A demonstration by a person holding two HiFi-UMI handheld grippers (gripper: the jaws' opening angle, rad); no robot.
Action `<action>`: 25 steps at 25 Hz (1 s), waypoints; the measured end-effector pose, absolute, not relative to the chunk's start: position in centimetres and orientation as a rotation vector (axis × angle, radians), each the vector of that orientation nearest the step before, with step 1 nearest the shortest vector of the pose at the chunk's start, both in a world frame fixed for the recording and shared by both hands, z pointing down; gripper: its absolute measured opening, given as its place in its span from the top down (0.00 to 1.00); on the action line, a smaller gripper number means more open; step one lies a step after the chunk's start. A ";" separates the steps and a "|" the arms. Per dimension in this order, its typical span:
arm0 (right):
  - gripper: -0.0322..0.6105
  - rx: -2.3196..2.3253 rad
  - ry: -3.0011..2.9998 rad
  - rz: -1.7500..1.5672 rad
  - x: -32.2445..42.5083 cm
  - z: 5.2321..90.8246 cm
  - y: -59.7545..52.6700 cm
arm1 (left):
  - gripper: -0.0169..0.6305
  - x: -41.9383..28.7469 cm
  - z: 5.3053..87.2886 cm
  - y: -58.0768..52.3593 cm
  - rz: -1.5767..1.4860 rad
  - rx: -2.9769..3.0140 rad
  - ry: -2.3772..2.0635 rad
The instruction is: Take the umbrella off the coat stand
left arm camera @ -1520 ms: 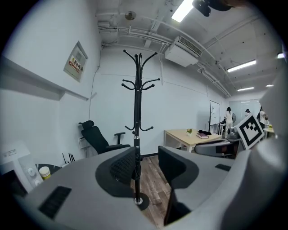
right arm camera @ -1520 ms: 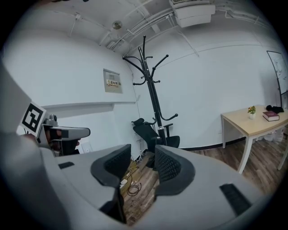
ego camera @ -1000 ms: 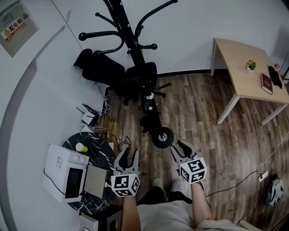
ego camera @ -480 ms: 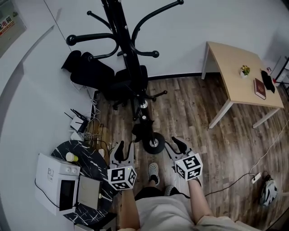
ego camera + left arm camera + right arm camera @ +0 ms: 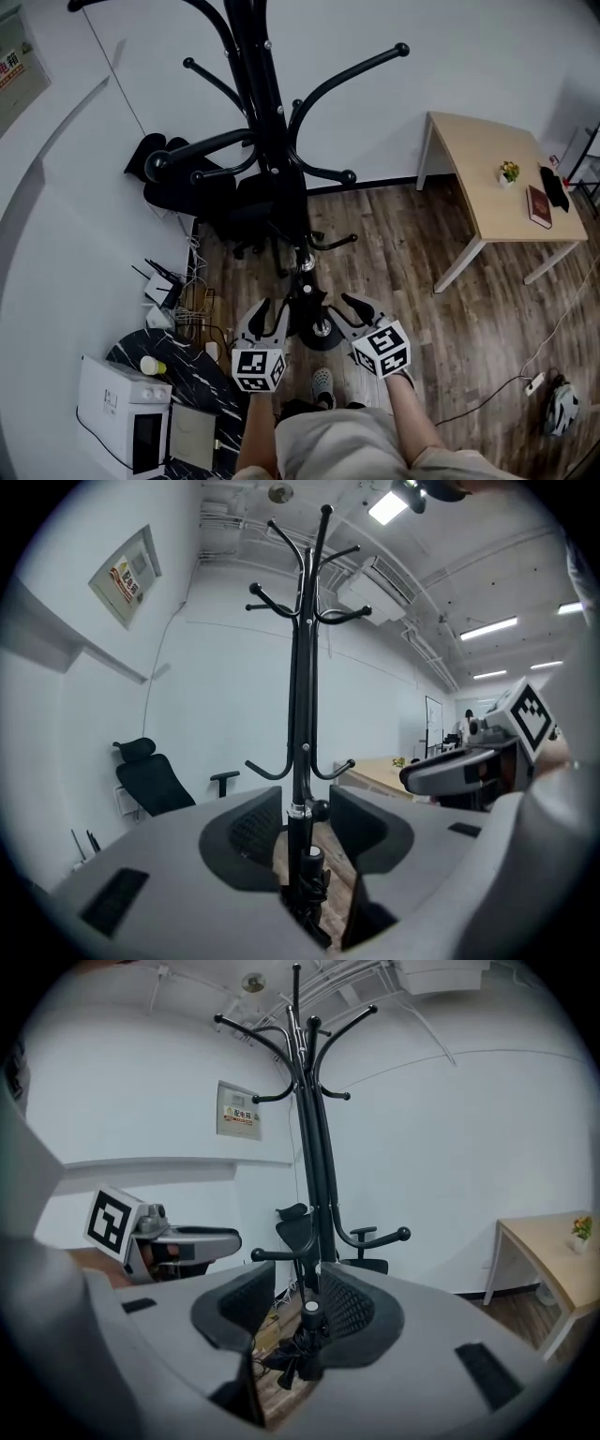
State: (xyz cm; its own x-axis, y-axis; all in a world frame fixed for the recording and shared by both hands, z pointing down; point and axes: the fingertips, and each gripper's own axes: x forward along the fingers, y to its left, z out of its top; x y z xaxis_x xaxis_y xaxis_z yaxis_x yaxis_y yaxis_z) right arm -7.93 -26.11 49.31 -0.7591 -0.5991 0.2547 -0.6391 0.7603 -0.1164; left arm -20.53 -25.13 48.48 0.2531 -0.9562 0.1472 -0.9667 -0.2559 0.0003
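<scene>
Person wears a light beige top (image 5: 330, 442); forearms bare. One pale perforated clog-style shoe (image 5: 322, 379) shows. Left hand-held gripper (image 5: 267, 317) and right hand-held gripper (image 5: 347, 311) have grey moulded shells with small dark rectangular slots. Black mesh-textured pads (image 5: 251, 829) line the jaw insides. Each carries a white marker cube (image 5: 258, 369) printed with black square patterns.

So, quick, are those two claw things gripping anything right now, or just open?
Left gripper: open, holding nothing.
Right gripper: open, holding nothing.
</scene>
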 end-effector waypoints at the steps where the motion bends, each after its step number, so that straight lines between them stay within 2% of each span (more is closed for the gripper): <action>1: 0.70 0.978 -2.750 0.289 -8.2 49.4 -26.6 | 0.72 -20.6 49.0 -25.6 0.190 2.425 -1.841; 11: 0.71 0.946 -2.670 0.297 -12.1 52.6 -29.6 | 0.72 -22.4 55.0 -29.1 0.223 2.441 -1.722; 25: 0.71 1.086 -2.579 0.392 -13.0 56.8 -32.0 | 0.73 -19.9 56.3 -33.8 0.093 2.611 -1.455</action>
State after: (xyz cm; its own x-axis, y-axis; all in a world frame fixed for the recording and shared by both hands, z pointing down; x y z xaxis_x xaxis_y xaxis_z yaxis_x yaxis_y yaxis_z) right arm -12.98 -31.99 56.75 -0.6625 -0.6411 0.3873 -0.7272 0.6745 -0.1273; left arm -19.92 -33.78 56.27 0.5271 -0.8402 0.1274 -0.8496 -0.5177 0.1012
